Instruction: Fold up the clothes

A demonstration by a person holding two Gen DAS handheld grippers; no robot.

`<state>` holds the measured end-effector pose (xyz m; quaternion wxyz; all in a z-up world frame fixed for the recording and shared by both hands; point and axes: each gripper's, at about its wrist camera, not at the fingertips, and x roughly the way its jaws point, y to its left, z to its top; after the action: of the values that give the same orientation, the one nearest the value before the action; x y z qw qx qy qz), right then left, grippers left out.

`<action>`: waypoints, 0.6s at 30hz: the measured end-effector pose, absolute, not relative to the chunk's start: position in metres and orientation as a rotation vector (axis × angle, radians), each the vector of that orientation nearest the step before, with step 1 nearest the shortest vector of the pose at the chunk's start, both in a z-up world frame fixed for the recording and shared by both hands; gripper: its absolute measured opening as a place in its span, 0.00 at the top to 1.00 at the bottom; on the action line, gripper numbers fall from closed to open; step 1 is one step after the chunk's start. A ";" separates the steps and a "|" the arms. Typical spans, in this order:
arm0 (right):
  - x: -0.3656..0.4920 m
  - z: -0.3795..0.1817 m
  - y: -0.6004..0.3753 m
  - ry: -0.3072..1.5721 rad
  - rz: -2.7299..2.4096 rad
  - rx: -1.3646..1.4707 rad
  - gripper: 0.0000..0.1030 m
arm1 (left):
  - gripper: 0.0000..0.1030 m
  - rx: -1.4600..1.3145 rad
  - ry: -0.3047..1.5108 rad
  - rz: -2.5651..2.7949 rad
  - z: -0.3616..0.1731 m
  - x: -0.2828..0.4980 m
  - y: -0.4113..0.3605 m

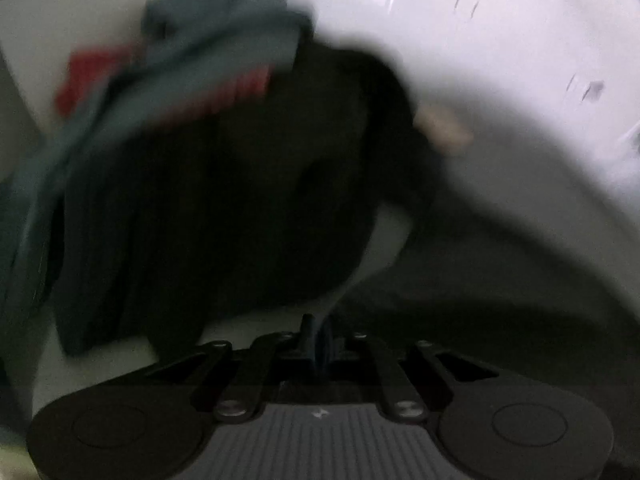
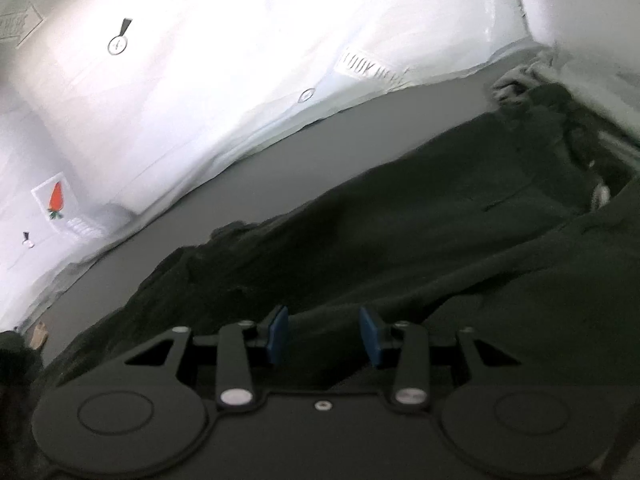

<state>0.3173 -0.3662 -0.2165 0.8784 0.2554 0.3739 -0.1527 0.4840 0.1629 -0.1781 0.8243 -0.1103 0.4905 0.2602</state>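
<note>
Left wrist view: left tongs [image 1: 318, 340] pinched together, maybe on the dark clothes [image 1: 224, 208]. Right tongs [image 2: 323, 334] sit apart over dark cloth [image 2: 400, 232]; next, grab it to fold.

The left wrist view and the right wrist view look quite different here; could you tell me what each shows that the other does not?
Only the left wrist view shows a blurred pile of clothes with teal fabric and a red piece, and the left claw with its blue pads together; whether it pinches cloth is unclear. Only the right wrist view shows a strawberry picture on the white wall, lettered labels, and the right claw open over the cloth. Both show a dark garment on a pale surface.
</note>
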 end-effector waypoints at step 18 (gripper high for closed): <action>0.356 -0.209 -0.498 0.681 -0.641 0.219 0.33 | 0.34 -0.007 0.911 0.343 -0.196 0.583 0.131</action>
<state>0.3556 -0.4981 -0.2094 0.8868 0.1053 0.3277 -0.3085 0.5835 0.1313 -0.1965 0.8839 -0.0035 0.4377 0.1650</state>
